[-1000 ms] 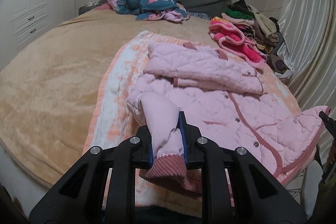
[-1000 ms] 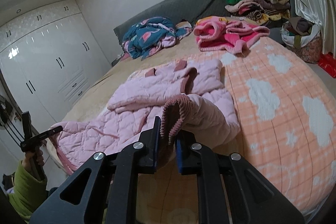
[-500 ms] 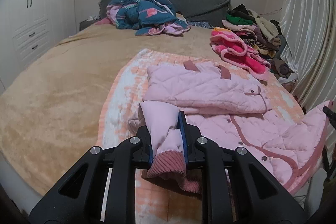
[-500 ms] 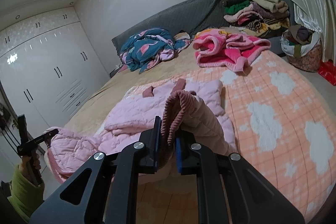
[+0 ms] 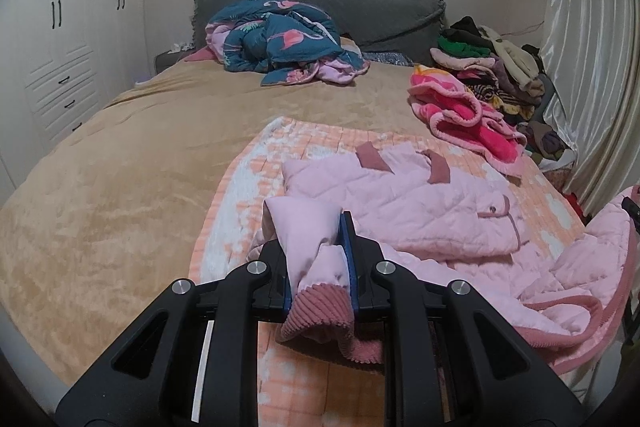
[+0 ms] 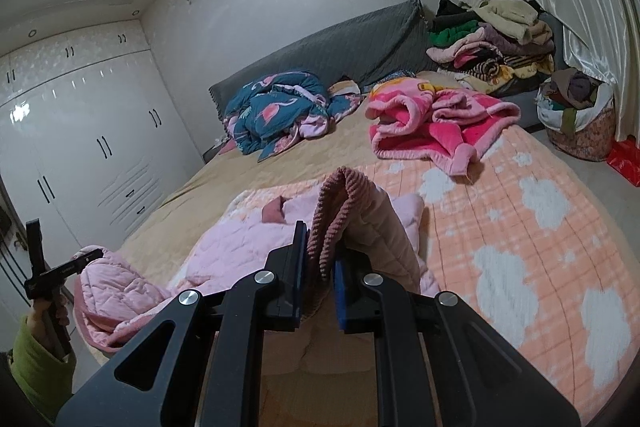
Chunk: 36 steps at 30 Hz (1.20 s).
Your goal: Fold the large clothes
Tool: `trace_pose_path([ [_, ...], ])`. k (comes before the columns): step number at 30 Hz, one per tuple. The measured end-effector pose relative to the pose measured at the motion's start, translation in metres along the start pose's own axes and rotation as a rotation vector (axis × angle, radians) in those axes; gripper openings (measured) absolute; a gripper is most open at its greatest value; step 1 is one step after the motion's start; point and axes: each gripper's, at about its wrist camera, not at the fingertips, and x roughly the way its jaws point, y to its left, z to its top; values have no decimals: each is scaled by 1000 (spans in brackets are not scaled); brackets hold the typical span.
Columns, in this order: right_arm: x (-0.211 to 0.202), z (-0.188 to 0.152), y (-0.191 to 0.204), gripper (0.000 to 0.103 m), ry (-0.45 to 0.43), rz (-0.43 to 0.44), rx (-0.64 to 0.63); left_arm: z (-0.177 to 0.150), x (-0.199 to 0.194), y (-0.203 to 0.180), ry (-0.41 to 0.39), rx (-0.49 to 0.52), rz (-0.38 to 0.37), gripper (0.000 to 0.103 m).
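Clamping the pink jacket [image 5: 404,211] hem corners in both tongs, left gripper [image 5: 318,263] and right gripper [image 6: 318,259] shut tight, I risk a corduroy edge slipping out or dragging the folded top off the bed's [image 5: 120,163] near edge.

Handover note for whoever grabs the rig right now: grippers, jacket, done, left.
Left gripper: shut on a corduroy-trimmed edge of the pink quilted jacket, held off the bed.
Right gripper: shut on another ribbed corduroy edge of the same jacket, also raised.
Jacket: upper part lies flat on the orange cloud blanket; the lower part hangs between the two grippers at the near edge.
Done: jacket spread out, both near corners gripped and lifted.
Left: probably carry the held end over the flat part, lay it down, release, smooth. The hot pink garment and the clothes pile are untouched.
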Motion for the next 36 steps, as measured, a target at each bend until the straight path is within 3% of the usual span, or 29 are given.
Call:
trace_pose_path([
  [18, 51, 55, -8, 11, -16, -87, -47, 51, 42, -3, -22, -7, 28, 11],
  [36, 146, 102, -36, 11, 14, -202, -14, 98, 109, -2, -35, 18, 106, 12],
])
